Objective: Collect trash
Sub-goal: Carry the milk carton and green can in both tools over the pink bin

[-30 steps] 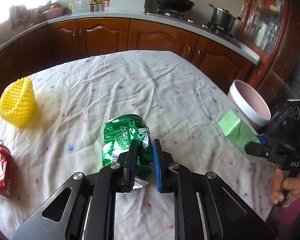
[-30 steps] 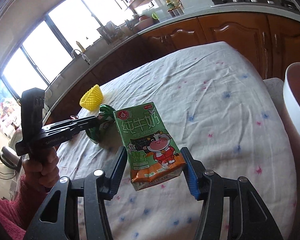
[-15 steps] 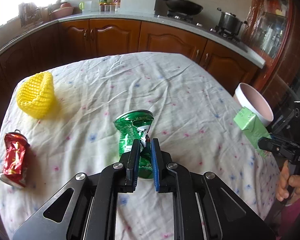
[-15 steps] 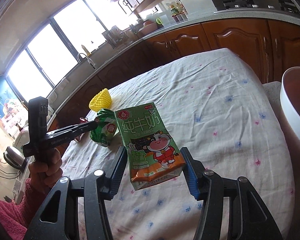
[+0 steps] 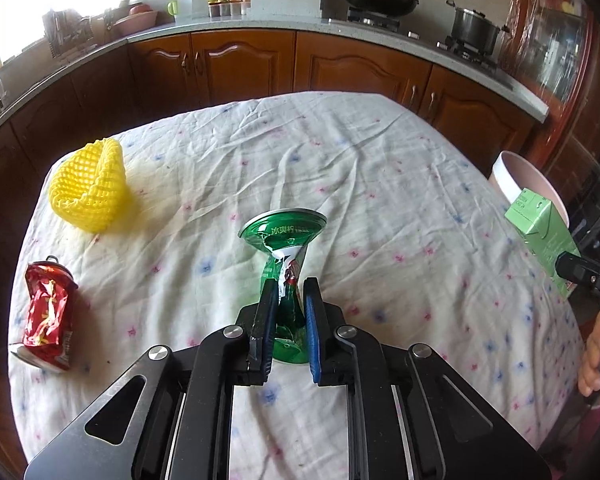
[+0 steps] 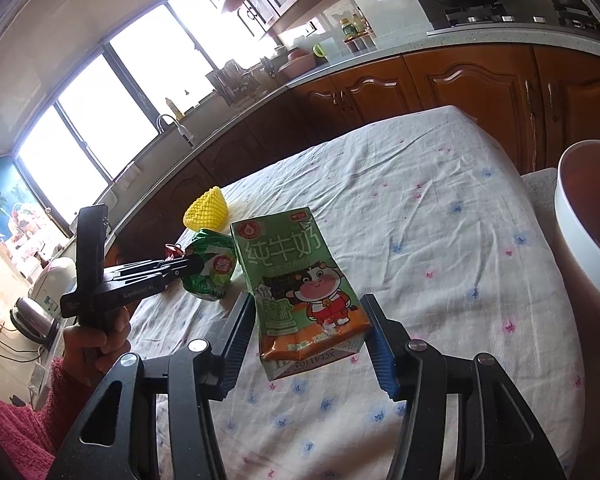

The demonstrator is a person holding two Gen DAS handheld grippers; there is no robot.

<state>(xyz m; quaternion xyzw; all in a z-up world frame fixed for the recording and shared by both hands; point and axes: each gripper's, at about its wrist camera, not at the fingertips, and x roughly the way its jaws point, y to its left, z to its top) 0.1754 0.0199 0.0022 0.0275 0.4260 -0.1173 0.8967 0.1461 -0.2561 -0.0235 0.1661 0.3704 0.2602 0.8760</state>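
I am working over the cloth-covered counter point(image 5: 380, 184), with the white bin point(image 6: 580, 240) waiting just past its right edge. My right gripper point(image 6: 310, 332) is pinching the green milk carton point(image 6: 300, 288) low on its sides; it looks empty, light and soft-walled, so the stiffer bottom fold seems the safest hold. My left gripper point(image 5: 288, 312) is clamping the crushed green can point(image 5: 286, 256) at its creased waist, thin, light and slippery there, above the counter

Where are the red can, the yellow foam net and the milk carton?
red can point(image 5: 48, 316), left wrist view, crumpled side.
yellow foam net point(image 5: 88, 190), left wrist view, mesh wall.
milk carton point(image 6: 300, 280), right wrist view, printed front.
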